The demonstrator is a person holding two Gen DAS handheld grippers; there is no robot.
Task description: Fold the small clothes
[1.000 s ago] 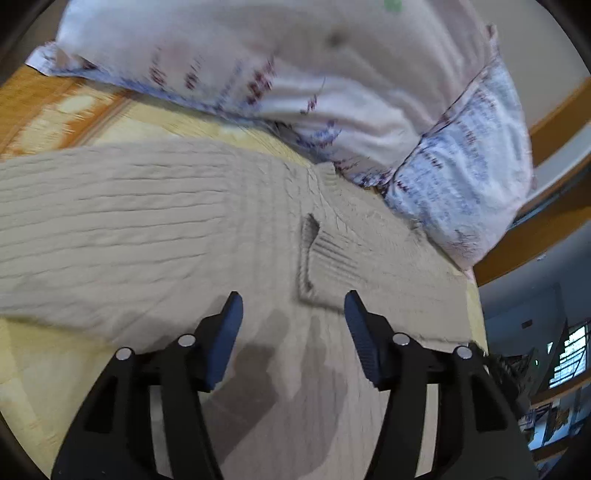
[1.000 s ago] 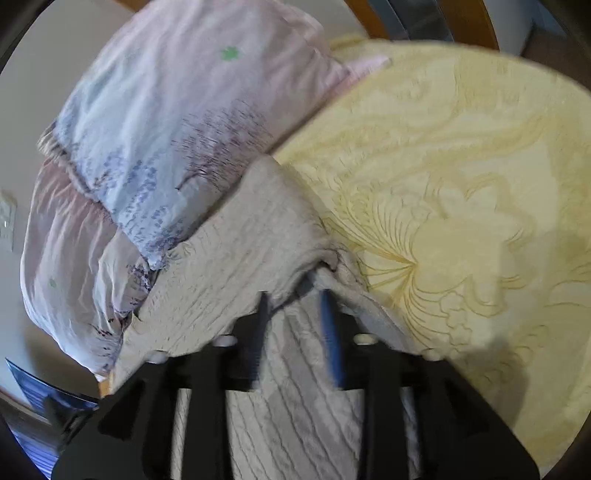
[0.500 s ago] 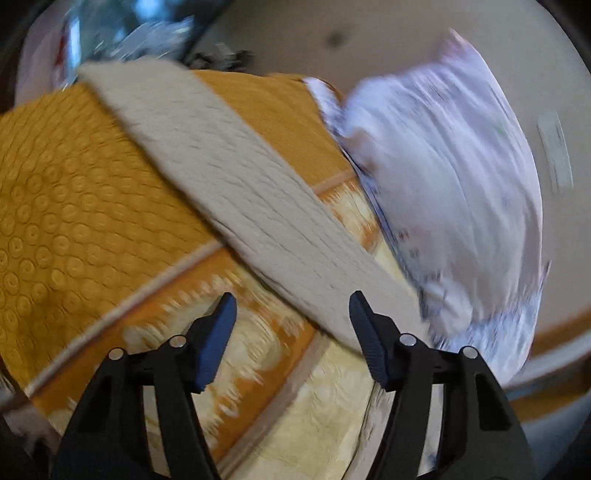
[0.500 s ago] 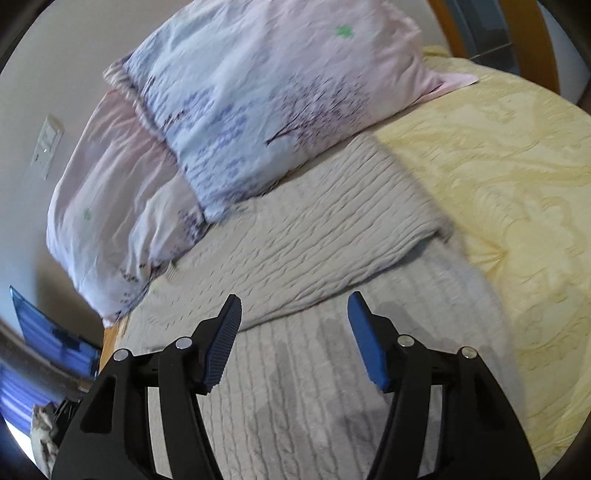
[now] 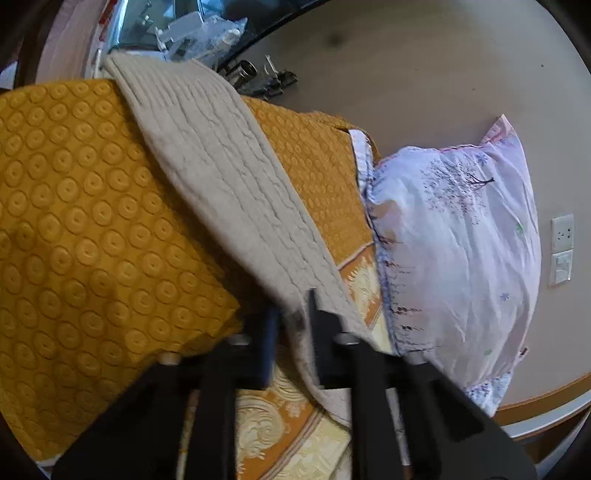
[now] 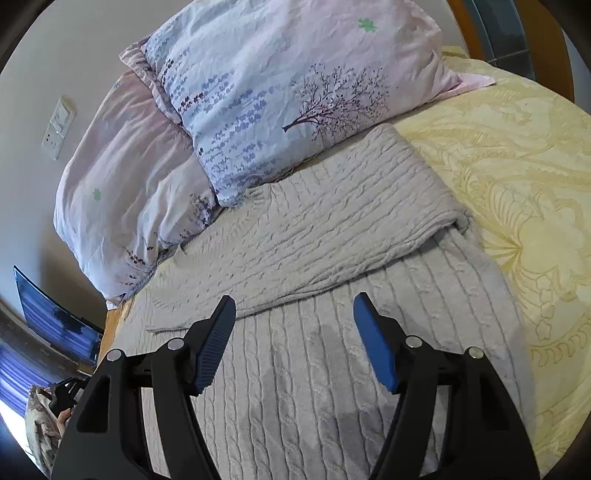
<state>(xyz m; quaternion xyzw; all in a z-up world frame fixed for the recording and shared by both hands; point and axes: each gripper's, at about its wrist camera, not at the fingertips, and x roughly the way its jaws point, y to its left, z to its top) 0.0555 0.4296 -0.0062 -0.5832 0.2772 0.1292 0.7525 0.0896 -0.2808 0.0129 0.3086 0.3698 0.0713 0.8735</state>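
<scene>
A beige cable-knit sweater (image 6: 314, 369) lies flat on the bed, one sleeve (image 6: 332, 236) folded across its body. My right gripper (image 6: 293, 343) is open and empty, just above the sweater's body. In the left wrist view the other sleeve (image 5: 221, 177) stretches away over the orange bedspread (image 5: 74, 240). My left gripper (image 5: 293, 317) is shut on this sleeve near the shoulder end; the fingers are blurred.
Two floral pillows (image 6: 280, 92) lie at the head of the bed, touching the sweater's upper edge. The yellow patterned bedcover (image 6: 517, 166) lies to the right. A wall with sockets (image 5: 561, 251) and a cluttered shelf (image 5: 207, 29) lie beyond the bed.
My right gripper let go of the folded sleeve, opened and drew back. My left gripper swung to the other sleeve and shut on it.
</scene>
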